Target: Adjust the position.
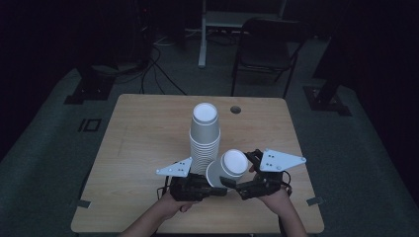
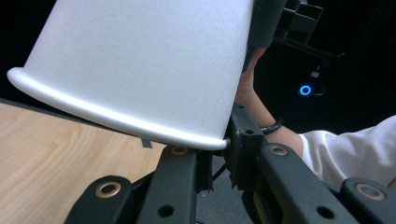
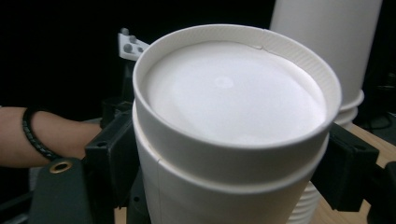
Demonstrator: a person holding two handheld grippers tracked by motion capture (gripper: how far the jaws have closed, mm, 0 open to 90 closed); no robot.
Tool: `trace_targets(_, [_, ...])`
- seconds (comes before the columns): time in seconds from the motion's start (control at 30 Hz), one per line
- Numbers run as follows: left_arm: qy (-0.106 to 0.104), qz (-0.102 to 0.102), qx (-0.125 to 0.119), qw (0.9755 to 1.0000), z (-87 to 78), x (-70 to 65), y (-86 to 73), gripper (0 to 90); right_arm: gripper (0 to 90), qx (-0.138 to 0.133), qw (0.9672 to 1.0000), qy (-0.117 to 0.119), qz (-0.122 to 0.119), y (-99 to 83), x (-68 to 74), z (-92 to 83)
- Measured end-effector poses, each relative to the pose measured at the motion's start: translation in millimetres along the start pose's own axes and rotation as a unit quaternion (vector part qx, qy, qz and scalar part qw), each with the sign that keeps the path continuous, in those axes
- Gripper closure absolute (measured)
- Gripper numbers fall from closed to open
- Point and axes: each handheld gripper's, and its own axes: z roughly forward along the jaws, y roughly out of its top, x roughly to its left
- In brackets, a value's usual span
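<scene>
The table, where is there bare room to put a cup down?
The table is bare along its whole left side, left of the cup stack, and across the far right corner near the round hole. It is crowded at the near middle, where both grippers hold the tilted cups beside the stack.

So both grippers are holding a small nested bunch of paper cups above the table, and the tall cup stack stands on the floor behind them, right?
Not quite. The tall stack stands on the table, as the high view shows. The left gripper and right gripper do hold the nested cups.
</scene>
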Motion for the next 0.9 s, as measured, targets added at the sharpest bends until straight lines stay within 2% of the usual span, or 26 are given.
trace_targets(0.13, [0.006, 0.010, 0.010, 0.9999, 0.1, -1.8, 0.6, 84.0, 18.2, 0.003, 1.0000, 0.009, -0.001, -0.3, -0.6, 0.3])
trace_targets(0.2, [0.015, 0.021, 0.025, 0.9994, 0.3, -2.8, 1.7, 84.0, 18.1, 0.003, 0.9999, 0.010, -0.001, -0.8, -0.4, -0.1])
trace_targets(0.27, [0.032, 0.032, 0.054, 0.9975, 2.1, -4.3, 3.0, 84.1, 16.2, -0.003, 0.9999, 0.013, 0.002, -1.2, -1.4, -1.5])
trace_targets(0.3, [0.045, 0.046, 0.068, 0.9956, 3.1, -5.4, 2.7, 84.0, 15.9, -0.006, 0.9999, 0.014, 0.005, -1.0, -1.8, -2.7])
trace_targets(0.33, [0.048, 0.048, 0.079, 0.9945, 3.8, -5.6, 2.4, 84.1, 14.9, -0.009, 0.9998, 0.016, 0.006, -0.6, -2.0, -3.9])
trace_targets(0.4, [0.073, 0.074, 0.114, 0.9880, 6.1, -8.1, 1.9, 84.0, 14.3, -0.012, 0.9999, 0.010, 0.003, 0.4, -2.0, -6.7])
trace_targets(0.43, [0.077, 0.079, 0.129, 0.9855, 6.6, -8.3, 1.9, 84.0, 14.0, -0.012, 0.9999, 0.007, 0.005, 0.9, -2.5, -7.8])
trace_targets(0.47, [0.094, 0.097, 0.148, 0.9797, 8.1, -10.0, 1.5, 84.0, 13.8, -0.013, 0.9999, 0.002, 0.006, 1.0, -3.1, -9.1])
trace_targets(0.5, [0.099, 0.108, 0.161, 0.9761, 8.5, -10.7, 1.0, 83.9, 13.8, -0.012, 0.9999, -0.002, 0.008, 1.0, -4.0, -10.2])
trace_targets(0.53, [0.093, 0.104, 0.166, 0.9762, 7.8, -9.5, 0.8, 83.9, 13.8, -0.013, 0.9999, -0.003, 0.010, 0.8, -4.9, -10.8])
trace_targets(0.57, [0.104, 0.110, 0.172, 0.9734, 7.6, -9.7, 0.4, 83.9, 13.8, -0.012, 0.9998, -0.008, 0.010, 0.4, -5.7, -11.6])
trace_targets(0.6, [0.110, 0.116, 0.187, 0.9692, 7.4, -9.4, 0.5, 83.9, 13.8, -0.011, 0.9998, -0.011, 0.013, -0.1, -6.3, -12.0])
trace_targets(0.67, [0.126, 0.131, 0.203, 0.9621, 6.4, -10.2, 0.0, 83.9, 13.8, -0.008, 0.9997, -0.015, 0.015, -1.3, -7.1, -12.0])
trace_targets(0.7, [0.133, 0.140, 0.218, 0.9565, 6.5, -10.9, 0.1, 84.0, 13.8, -0.003, 0.9997, -0.019, 0.016, -2.0, -7.7, -11.6])
trace_targets(0.77, [0.161, 0.169, 0.244, 0.9412, 6.9, -13.4, -0.4, 83.9, 13.8, 0.004, 0.9996, -0.022, 0.017, -3.8, -8.8, -10.4])
trace_targets(0.8, [0.167, 0.177, 0.259, 0.9347, 7.2, -14.1, -0.5, 83.9, 13.8, 0.008, 0.9995, -0.024, 0.019, -4.7, -9.6, -9.9])
trace_targets(0.83, [0.177, 0.191, 0.271, 0.9268, 7.3, -14.8, -0.8, 83.9, 13.9, 0.011, 0.9994, -0.025, 0.020, -5.7, -10.5, -9.2])
trace_targets(0.87, [0.182, 0.192, 0.281, 0.9226, 6.8, -14.4, -0.5, 83.9, 13.9, 0.015, 0.9994, -0.024, 0.021, -6.7, -11.0, -8.7])
trace_targets(0.9, [0.182, 0.192, 0.281, 0.9226, 6.8, -14.4, -0.5, 83.9, 13.9, 0.015, 0.9994, -0.024, 0.021, -6.7, -11.0, -8.7])
